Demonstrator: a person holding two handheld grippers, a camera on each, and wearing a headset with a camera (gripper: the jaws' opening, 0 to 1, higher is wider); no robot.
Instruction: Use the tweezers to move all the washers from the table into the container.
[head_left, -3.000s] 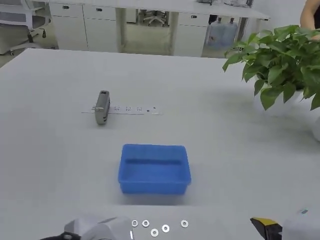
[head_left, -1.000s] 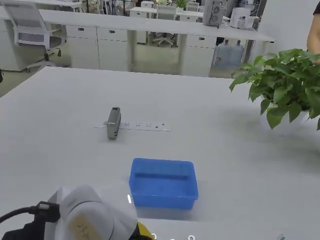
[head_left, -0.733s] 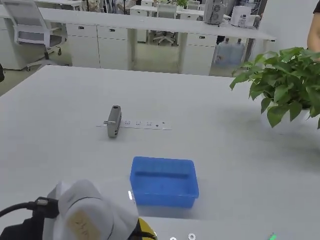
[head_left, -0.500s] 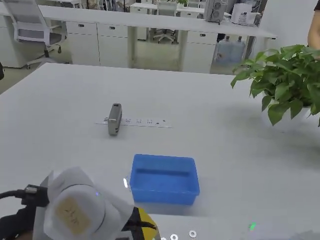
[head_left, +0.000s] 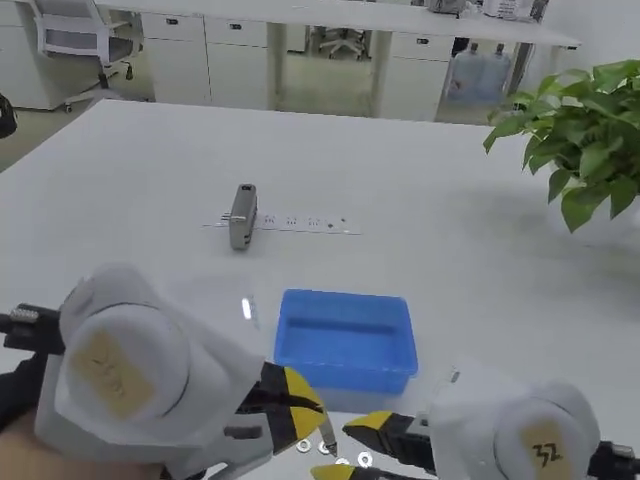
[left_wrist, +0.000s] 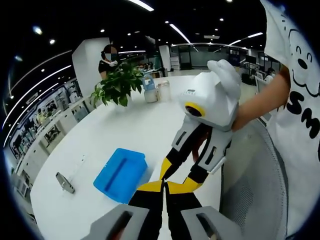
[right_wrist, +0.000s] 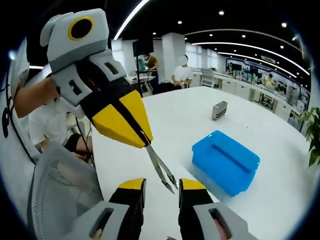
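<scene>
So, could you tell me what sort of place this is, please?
Probably an open-plan office: rows of white desks with drawer cabinets, a grey swivel office chair and a leafy green potted plant.

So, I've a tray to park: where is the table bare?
Bare: between the blue plastic container and the green potted plant, and left of the white power strip. Crowded: near edge, small metal washers, left gripper, right gripper.
</scene>
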